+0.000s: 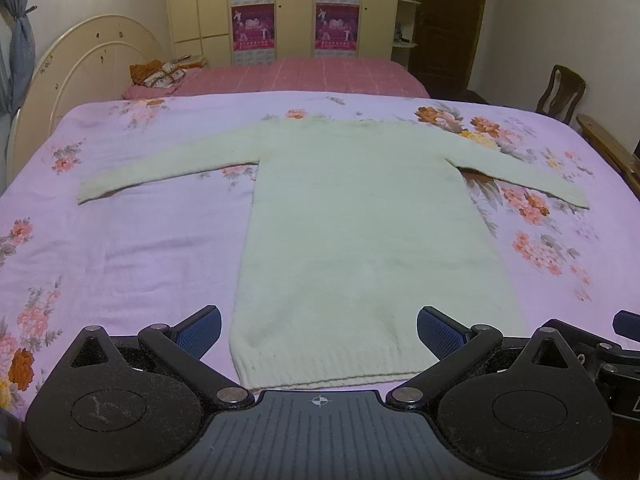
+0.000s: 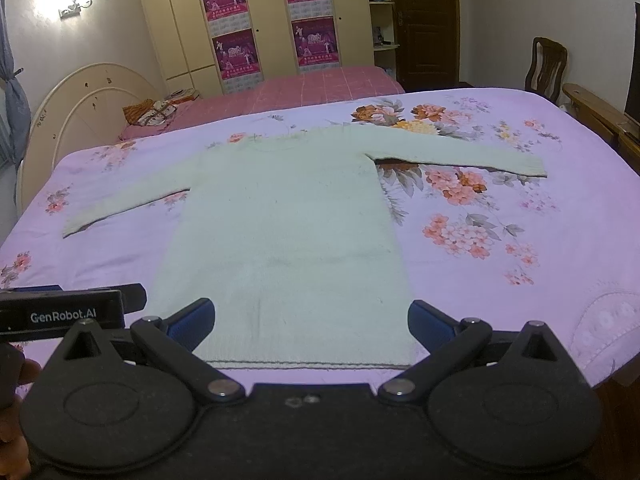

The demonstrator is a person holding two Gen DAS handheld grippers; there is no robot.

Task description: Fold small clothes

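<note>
A pale green knitted sweater lies flat on a lilac floral bedsheet, both sleeves spread out sideways, hem nearest me. It also shows in the right wrist view. My left gripper is open and empty, hovering just in front of the hem. My right gripper is open and empty too, also just before the hem. The left gripper's body shows at the left edge of the right wrist view.
The lilac floral bedsheet covers a wide surface. Behind it is a pink bed with a round headboard. Wardrobes line the far wall. A wooden chair stands at the right.
</note>
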